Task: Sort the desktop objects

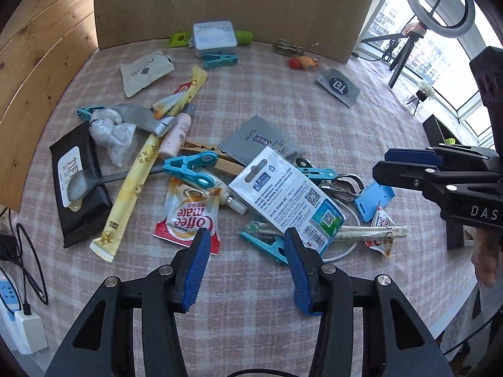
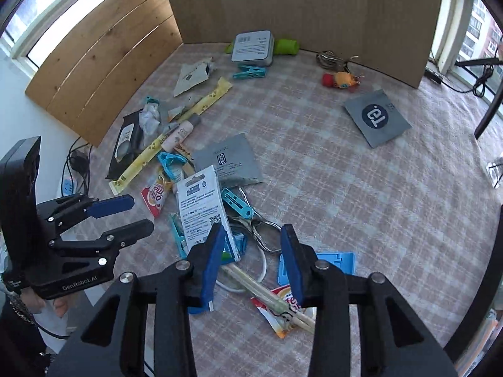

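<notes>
A heap of small objects lies on the checked tablecloth (image 1: pixel 283 94): teal clothes pegs (image 1: pixel 191 166), a white cable pack (image 1: pixel 289 194), a Coffee-mate sachet (image 1: pixel 188 216), yellow stick sachets (image 1: pixel 132 194), scissors (image 1: pixel 342 185), a blue holder (image 1: pixel 374 201), chopsticks (image 1: pixel 371 232). My left gripper (image 1: pixel 246 242) is open and empty, hovering just before the heap. My right gripper (image 2: pixel 253 242) is open and empty above the scissors (image 2: pixel 261 232) and the cable pack (image 2: pixel 204 207). The left gripper also shows in the right wrist view (image 2: pixel 132 213), and the right in the left wrist view (image 1: pixel 382 161).
A cardboard screen (image 1: pixel 220 0) stands at the back with a tin box (image 1: pixel 214 37) before it. A grey "Ta" pouch (image 1: pixel 339 86) and a small toy (image 1: pixel 301 62) lie far right. A black wipes pack (image 1: pixel 75 185) lies left. A power strip (image 1: pixel 12 311) hangs off the left edge.
</notes>
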Motion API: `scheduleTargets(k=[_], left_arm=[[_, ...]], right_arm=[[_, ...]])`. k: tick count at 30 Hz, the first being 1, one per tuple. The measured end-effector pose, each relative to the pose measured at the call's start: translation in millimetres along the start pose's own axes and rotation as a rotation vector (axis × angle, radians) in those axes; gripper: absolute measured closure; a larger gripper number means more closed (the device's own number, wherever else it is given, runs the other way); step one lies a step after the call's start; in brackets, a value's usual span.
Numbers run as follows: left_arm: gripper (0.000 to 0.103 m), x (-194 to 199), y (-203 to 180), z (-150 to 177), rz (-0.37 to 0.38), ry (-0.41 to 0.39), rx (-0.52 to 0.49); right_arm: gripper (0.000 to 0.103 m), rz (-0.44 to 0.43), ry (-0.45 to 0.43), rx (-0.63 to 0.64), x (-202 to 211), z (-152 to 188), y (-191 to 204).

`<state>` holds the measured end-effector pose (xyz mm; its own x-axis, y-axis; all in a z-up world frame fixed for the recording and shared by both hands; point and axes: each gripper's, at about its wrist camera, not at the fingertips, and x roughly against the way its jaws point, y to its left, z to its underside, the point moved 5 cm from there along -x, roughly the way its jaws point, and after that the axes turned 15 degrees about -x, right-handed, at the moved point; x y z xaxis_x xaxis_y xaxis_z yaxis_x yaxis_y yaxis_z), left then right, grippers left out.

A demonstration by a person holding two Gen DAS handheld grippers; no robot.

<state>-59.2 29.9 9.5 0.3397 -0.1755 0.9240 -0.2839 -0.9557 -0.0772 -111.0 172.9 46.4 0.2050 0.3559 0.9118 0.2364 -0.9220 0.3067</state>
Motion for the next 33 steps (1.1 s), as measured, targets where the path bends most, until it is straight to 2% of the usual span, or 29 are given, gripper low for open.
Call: scheduleTargets(k=[5,8,12,15,20,23,25,27,29,33], left_arm=[[0.058,-19.7,-3.7,1.8,0.023,0.031,0.036],[0.059,-32.9,-6.4,-3.0,0.032,0.047,0.052],[0.058,-44.2,-16.1,-19.8,0.049,0.035,0.042],[0.059,-47.7,-31.6,-37.5,0.062,0.017,-0.015],[0.06,-58.0,-63.9,-67.3,0.14,0.0,-0.088],[0.066,-66.6,-78.9,-80.8,0.219,0.001,-0.072],[0.074,-63.3,-86.9,-86.8,0.193,-0.001,-0.116],[0.074,-47.3,-83.5,-90.1,0.147,-0.036,-0.133],[0.073,-32.8,-69.3,-89.7,0.144,-0.055,-0.09],[0.074,-22.0,-47.7,-75.9,0.139,-0.032,-0.043]], right_arm=[[0.067,0.018,0.025,-0.012,-21.7,-5.9,4.0],[0.074,0.034,0.031,-0.047,-29.4,-5.2,-7.0],[0.076,0.045,0.024,-0.092,-24.2,0.9,-28.5],[0.076,0.055,-0.005,-0.121,-9.9,4.5,-47.0],[0.076,0.058,-0.046,-0.188,12.9,9.9,-80.5],[0.076,0.064,-0.063,-0.221,24.5,14.2,-98.7],[0.076,0.071,-0.075,-0.234,31.6,15.4,-109.1],[0.076,0.079,-0.086,-0.24,37.7,14.4,-117.5],[0.076,0.083,-0.096,-0.241,41.7,11.8,-123.8],[0.076,0.059,-0.093,-0.235,37.1,3.5,-123.9]])
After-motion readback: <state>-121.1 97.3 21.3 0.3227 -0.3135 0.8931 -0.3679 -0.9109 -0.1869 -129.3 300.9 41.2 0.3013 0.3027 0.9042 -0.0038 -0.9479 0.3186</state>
